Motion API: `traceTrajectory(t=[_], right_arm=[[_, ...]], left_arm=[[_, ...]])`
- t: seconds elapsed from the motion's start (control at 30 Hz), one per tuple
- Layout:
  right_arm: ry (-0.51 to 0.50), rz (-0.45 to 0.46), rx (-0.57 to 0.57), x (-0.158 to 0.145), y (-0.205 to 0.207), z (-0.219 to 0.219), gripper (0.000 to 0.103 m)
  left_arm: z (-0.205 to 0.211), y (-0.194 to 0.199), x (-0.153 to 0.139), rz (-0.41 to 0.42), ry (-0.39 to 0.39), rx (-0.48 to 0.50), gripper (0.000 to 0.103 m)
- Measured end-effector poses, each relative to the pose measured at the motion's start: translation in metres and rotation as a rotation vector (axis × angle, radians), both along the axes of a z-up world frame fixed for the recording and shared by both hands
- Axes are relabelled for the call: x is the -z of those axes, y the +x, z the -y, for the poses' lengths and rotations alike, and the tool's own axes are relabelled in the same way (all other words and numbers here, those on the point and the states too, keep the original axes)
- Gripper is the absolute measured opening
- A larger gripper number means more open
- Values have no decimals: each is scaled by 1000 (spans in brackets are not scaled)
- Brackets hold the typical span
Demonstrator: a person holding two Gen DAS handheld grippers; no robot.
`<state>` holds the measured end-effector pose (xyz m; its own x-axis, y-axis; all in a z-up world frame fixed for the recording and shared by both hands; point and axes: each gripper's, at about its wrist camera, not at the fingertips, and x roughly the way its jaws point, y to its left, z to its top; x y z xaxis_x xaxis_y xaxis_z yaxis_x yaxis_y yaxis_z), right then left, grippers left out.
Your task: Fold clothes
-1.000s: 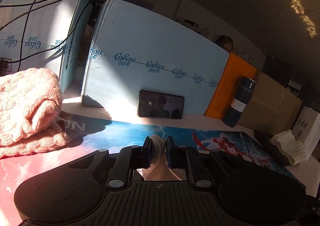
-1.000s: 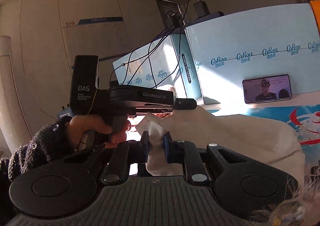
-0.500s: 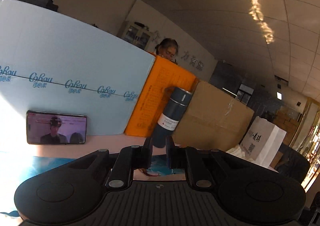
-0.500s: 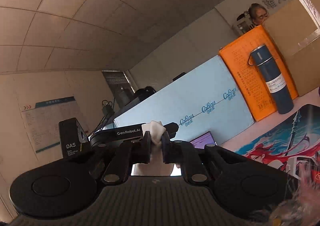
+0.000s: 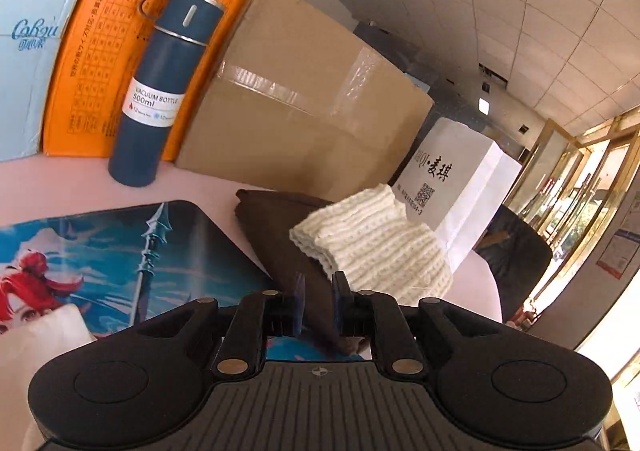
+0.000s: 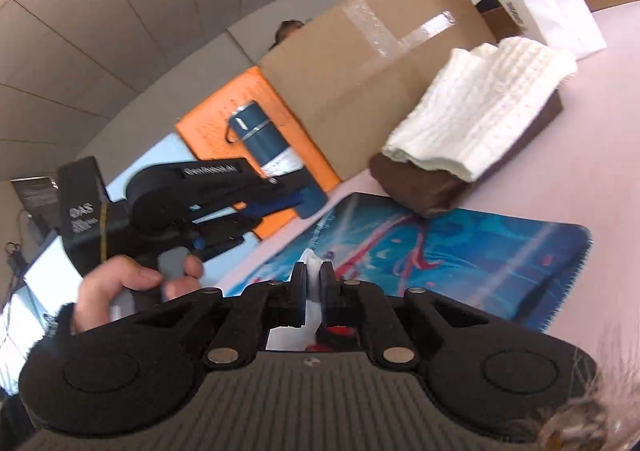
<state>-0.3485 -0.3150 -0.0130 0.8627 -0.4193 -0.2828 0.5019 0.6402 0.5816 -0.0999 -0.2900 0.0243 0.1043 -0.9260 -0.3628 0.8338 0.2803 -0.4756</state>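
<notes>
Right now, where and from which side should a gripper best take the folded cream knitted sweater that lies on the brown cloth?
Probably at the folded cream knitted sweater's stacked layered end nearest the blue printed mat, coming in low from the mat side. There its folds overhang the folded brown cloth, so one finger can slip beneath all layers.

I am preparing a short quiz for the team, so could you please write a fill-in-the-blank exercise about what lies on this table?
1. The folded cream knit lies on top of a folded ____ garment.
2. The blue vacuum bottle stands upright in front of the ____ box.
3. The right gripper is shut on a piece of ____ cloth.
4. Behind the clothes stack stands a white paper ____.

Missing words: brown; orange; white; bag
</notes>
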Motion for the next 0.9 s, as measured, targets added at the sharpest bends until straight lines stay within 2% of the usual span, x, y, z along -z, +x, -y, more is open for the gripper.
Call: traceTrajectory(t=[0.03,0.07,0.1,0.17,0.2,0.3,0.4,0.5,0.53,0.57,0.63,0.73,0.9], right_arm=[[22,-17,12,8,-5,4,6],[32,-27,21,12,-9,7,6],[39,-37,29,16,-13,9,6],[46,-49,41,22,-20,13,6],[44,-51,44,24,-23,15,6],[41,-64,46,26,-28,18,9],[21,-68,37,21,-29,19,11],[3,-61,13,9,-23,23,29],[-2,-55,-2,4,-19,25,43],[-8,-49,-17,-1,-15,26,47],[-46,-53,-60,-12,-1,27,50],[-111,-73,-138,-28,27,26,62],[-94,-131,-290,-44,93,32,69]], left_arm=[[-1,-2,0,-9,-2,4,21],[-3,-4,0,-18,-4,8,32],[-11,-3,-5,-17,-11,-12,48],[-30,0,-15,-13,-27,-56,65],[-40,1,-21,1,-25,-76,71],[-76,3,-34,79,-17,-125,78],[-128,8,-42,159,5,-206,89],[-177,14,-40,217,52,-305,90],[-194,17,-38,227,77,-344,90],[-206,19,-35,228,95,-367,90],[-236,24,-29,226,141,-423,91],[-280,31,-19,239,197,-520,91],[-342,38,-4,209,222,-680,91]])
